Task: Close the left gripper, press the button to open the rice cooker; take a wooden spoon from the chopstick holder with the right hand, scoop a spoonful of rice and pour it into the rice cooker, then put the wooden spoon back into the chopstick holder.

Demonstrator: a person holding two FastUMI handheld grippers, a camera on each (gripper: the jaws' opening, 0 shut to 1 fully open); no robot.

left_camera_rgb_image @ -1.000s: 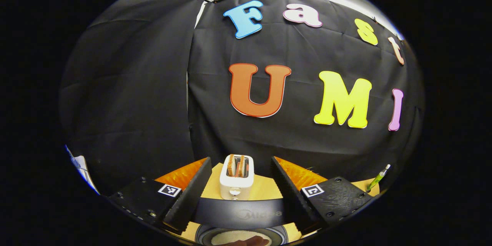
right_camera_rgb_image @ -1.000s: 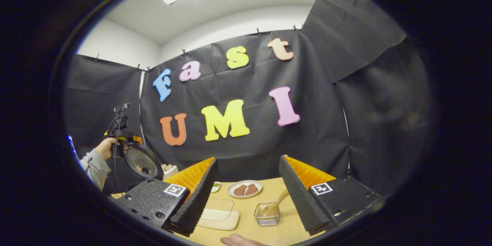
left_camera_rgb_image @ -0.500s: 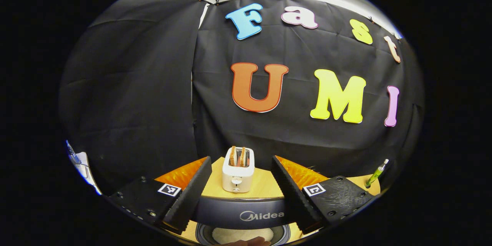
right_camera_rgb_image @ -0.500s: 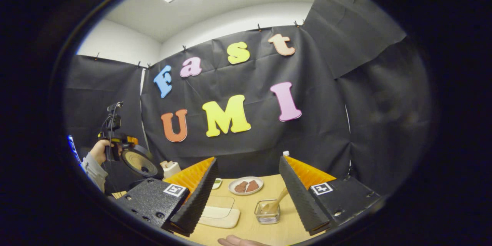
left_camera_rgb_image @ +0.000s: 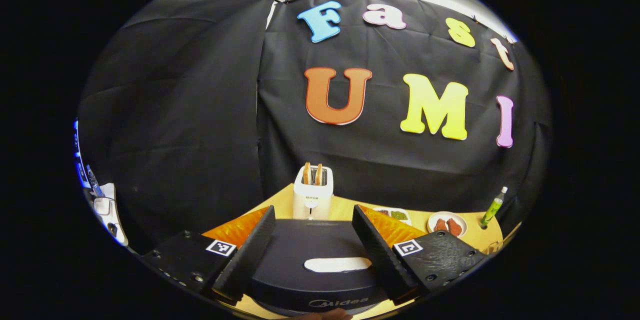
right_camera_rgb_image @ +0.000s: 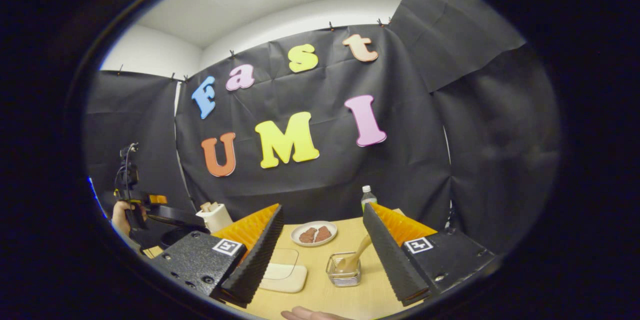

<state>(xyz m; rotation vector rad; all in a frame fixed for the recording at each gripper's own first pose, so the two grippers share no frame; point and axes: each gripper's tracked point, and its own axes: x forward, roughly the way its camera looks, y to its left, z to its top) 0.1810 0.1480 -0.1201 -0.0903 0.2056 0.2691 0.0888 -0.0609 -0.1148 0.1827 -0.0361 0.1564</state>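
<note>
my left tongs (left_camera_rgb_image: 312, 247) stand wide open with nothing between them, and the rice cooker (left_camera_rgb_image: 312, 270) sits right below and between the two fingers, close under me. its lid is dark, smooth and broad, with a pale oblong patch (left_camera_rgb_image: 337, 264) on top, and it looks lowered over the pot. past it, on the wooden surface (left_camera_rgb_image: 345, 209), stands a white toaster (left_camera_rgb_image: 312, 195) with two slices of bread poking up from its slots. to the right of that are a small plate of greens (left_camera_rgb_image: 395, 215), a round plate of reddish pieces (left_camera_rgb_image: 447, 223) and a slim green bottle (left_camera_rgb_image: 492, 206), all well apart from my tongs.

my right tongs (right_camera_rgb_image: 322, 250) are also spread wide and hold nothing. between their fingers, a little ahead on the surface, sits the chopstick holder (right_camera_rgb_image: 344, 270), a small clear ribbed glass box, with the wooden spoon (right_camera_rgb_image: 356, 255) leaning in it, handle tilted up to the right toward my right finger but not touching it. left of it lies a flat pale board (right_camera_rgb_image: 282, 275) with rounded corners. far to the left in the right gripper view, a hand (right_camera_rgb_image: 120, 212) grips the other tongs' handle over the cooker.
</note>
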